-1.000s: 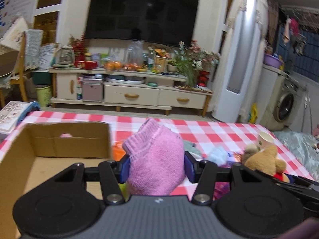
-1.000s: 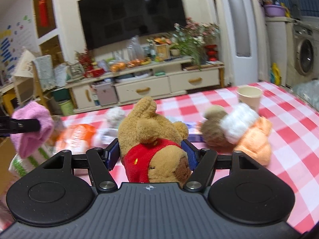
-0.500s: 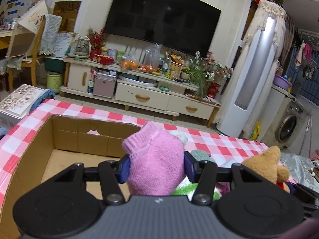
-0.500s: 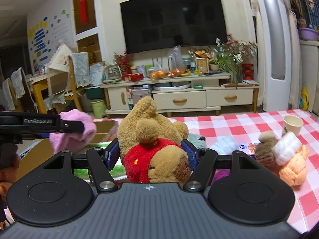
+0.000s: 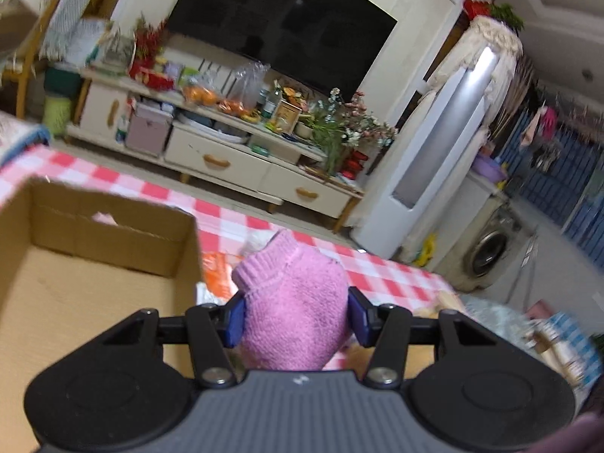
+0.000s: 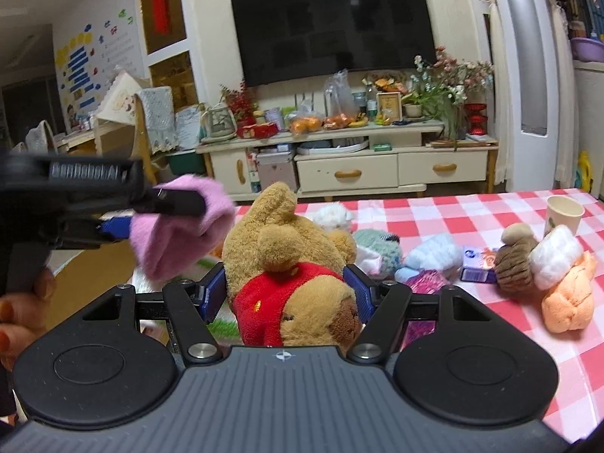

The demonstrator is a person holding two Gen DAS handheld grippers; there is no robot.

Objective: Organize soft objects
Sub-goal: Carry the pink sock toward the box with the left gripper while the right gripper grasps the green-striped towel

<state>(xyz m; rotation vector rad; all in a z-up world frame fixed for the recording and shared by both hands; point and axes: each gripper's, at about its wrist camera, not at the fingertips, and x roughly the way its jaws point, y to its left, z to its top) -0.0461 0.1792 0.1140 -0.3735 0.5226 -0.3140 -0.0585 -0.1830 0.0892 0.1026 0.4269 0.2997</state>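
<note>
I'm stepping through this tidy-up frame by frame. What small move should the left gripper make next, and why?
Probably shift left over the cardboard box. The left gripper grips the pink sock, which sits right of the box's near wall, so opening now would likely drop it outside.

A cardboard box (image 5: 87, 264) sits on the table (image 6: 472, 211) at the left. Soft toys (image 6: 543, 264) lie scattered to its right, a cup (image 6: 564, 213) behind them.
</note>
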